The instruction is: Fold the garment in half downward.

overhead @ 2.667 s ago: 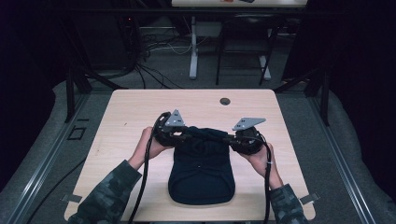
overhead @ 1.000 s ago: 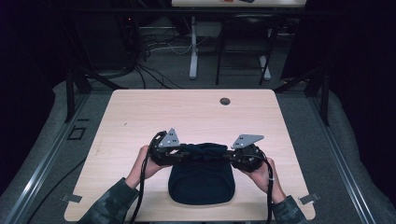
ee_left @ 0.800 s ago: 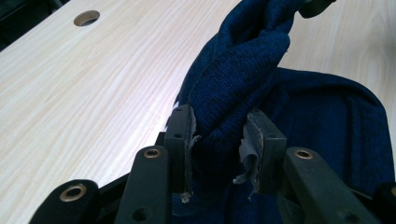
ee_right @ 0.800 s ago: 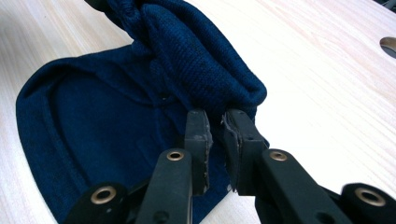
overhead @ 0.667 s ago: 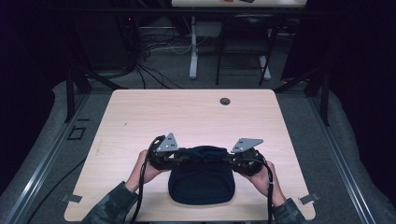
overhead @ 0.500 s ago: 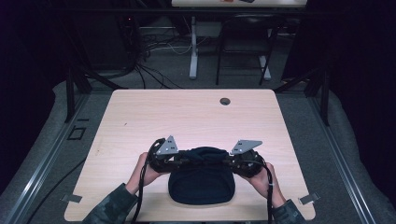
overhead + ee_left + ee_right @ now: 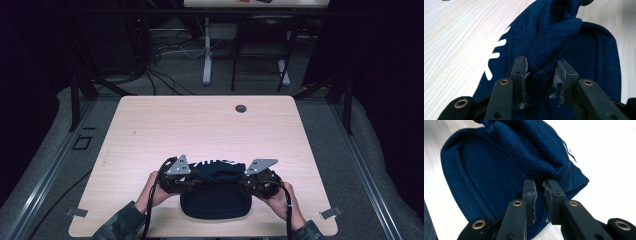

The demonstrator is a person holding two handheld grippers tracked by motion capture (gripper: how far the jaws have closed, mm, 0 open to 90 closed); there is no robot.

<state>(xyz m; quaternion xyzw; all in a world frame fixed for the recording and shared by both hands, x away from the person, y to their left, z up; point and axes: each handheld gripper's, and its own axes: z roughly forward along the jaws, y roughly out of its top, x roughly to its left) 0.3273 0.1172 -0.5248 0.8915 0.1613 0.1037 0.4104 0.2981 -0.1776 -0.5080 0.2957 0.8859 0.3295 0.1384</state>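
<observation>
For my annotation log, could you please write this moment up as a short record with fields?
item: dark blue knit garment with white markings
surface: light wood table
left gripper: jaws around a thick bunch of the knit, a gap between them
right gripper: jaws nearly closed, pinching an edge of the knit
garment state: far edge lifted and bunched between the grippers, the rest flat on the table

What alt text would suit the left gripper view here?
The left gripper pinches a thick fold of a navy knit garment between its two black jaws, whose pads are frayed. White stripes mark the fabric, which lies on a pale wooden table.
</observation>
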